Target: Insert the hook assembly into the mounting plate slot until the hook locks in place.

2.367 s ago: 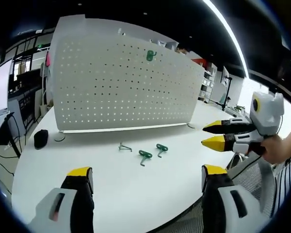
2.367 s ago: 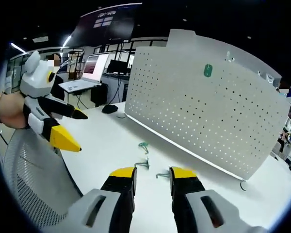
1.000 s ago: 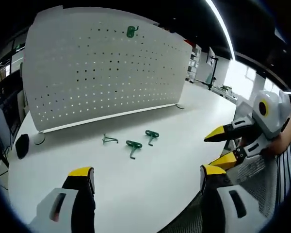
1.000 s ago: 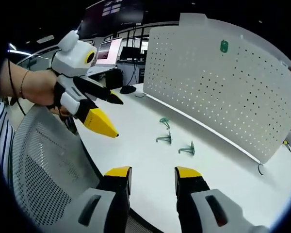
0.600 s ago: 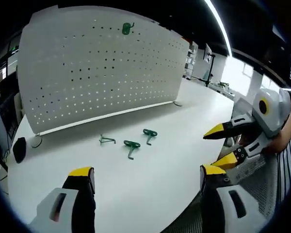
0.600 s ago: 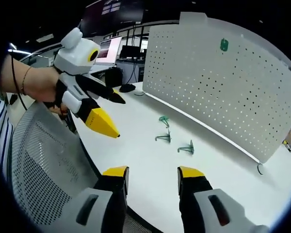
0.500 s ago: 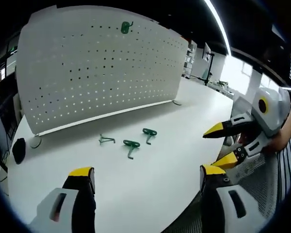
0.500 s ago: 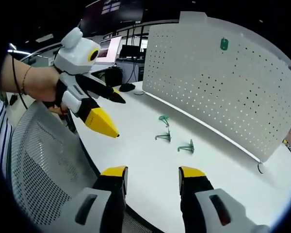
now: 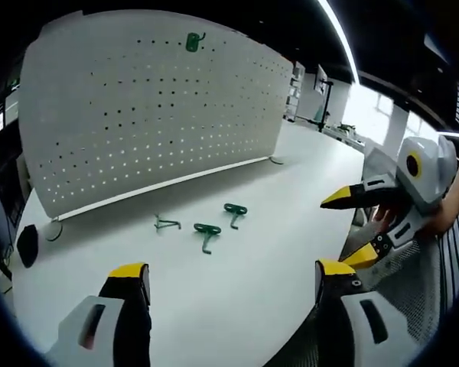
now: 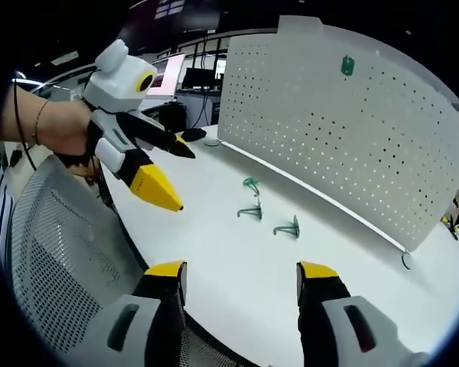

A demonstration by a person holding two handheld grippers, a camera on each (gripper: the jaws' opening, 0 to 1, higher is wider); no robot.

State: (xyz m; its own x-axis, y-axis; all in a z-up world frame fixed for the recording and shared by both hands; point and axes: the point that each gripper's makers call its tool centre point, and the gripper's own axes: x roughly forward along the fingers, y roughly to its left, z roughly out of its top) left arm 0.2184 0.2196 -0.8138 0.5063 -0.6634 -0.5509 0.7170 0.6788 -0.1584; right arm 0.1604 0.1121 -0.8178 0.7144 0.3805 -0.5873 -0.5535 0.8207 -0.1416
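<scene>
A white perforated mounting plate (image 9: 138, 115) (image 10: 344, 130) stands upright on the white table (image 9: 214, 298), with one green hook (image 9: 192, 41) (image 10: 347, 66) hanging near its top. Three green hooks (image 9: 208, 232) (image 10: 251, 211) lie loose on the table in front of it. In the left gripper view my left gripper (image 9: 226, 283) is open over the table's near edge and holds nothing, and the right gripper (image 9: 352, 225) comes in from the right, open. In the right gripper view my right gripper (image 10: 241, 279) is open and empty, well short of the hooks, with the left gripper (image 10: 168, 172) at the left.
A dark mouse-like object (image 9: 27, 243) lies at the table's left end by the plate's foot. A mesh office chair (image 10: 53, 260) sits at the near table edge. A laptop (image 10: 162, 80) and desks stand behind the plate. A hand (image 10: 53, 130) holds the left gripper.
Both views have shifted slightly as the hands moved. My right gripper's jaws have spread wider than before. The hooks on the table have not moved.
</scene>
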